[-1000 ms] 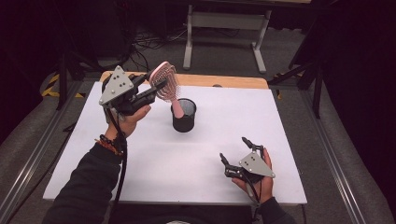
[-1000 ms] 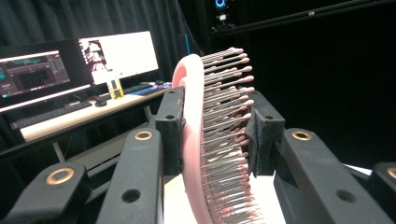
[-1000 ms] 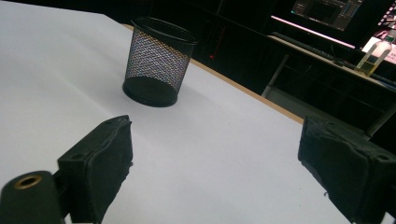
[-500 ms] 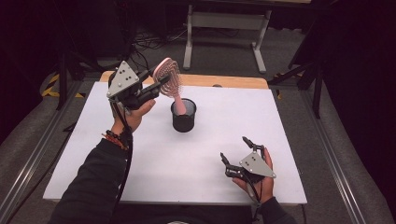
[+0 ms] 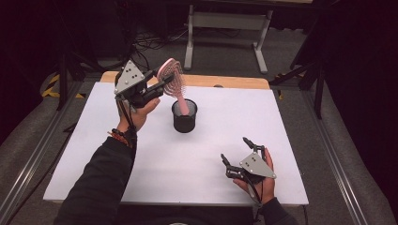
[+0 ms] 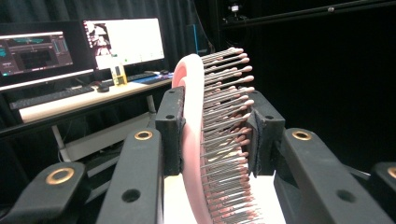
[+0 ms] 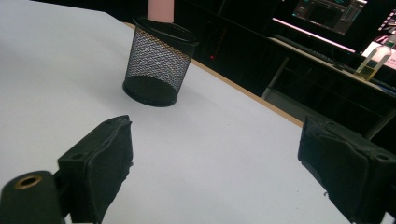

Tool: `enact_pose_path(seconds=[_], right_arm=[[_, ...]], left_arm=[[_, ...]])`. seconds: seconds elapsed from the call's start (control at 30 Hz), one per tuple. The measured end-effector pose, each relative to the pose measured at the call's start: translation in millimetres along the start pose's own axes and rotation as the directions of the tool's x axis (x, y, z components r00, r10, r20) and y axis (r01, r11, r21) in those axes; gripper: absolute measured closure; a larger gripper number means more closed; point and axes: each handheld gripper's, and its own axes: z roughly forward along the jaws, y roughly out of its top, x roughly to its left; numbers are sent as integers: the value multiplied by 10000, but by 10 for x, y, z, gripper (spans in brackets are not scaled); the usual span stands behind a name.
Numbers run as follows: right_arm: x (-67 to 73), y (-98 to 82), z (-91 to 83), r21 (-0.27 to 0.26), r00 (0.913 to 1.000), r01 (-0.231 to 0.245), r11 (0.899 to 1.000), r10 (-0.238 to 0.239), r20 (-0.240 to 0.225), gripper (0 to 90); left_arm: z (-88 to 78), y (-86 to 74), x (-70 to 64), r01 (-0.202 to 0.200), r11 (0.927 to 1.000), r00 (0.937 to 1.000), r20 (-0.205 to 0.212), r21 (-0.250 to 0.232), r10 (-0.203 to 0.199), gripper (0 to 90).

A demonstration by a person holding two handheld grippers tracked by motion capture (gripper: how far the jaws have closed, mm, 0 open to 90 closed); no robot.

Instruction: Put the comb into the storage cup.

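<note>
The white bench carries a black mesh cup near its middle, toward the far edge. A pink hairbrush stands tilted with its handle down inside the cup and its head leaning up to the left. The left gripper is held above the bench just left of the cup; its fingers are clenched on the brush head, one against the pink back, the other on the bristle tips. The right gripper rests at the near right of the bench, well apart from the cup, its fingers spread wide and grasping nothing.
</note>
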Motion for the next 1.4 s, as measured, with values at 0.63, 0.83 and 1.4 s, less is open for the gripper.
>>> enact_pose_path(seconds=[0.63,0.83,1.4], right_arm=[[27,4,6,-27,9999,133,9999,-133,4,112],[35,6,10,-41,9997,244,9997,-243,67,110],[62,-6,32,112,9994,336,9994,-334,-132,110]], left_arm=[[175,-116,-62,64,9999,9999,91,99,-65,644],[214,-170,-62,169,9995,9998,105,251,-172,644],[264,-354,-26,524,9974,9986,16,503,-525,643]])
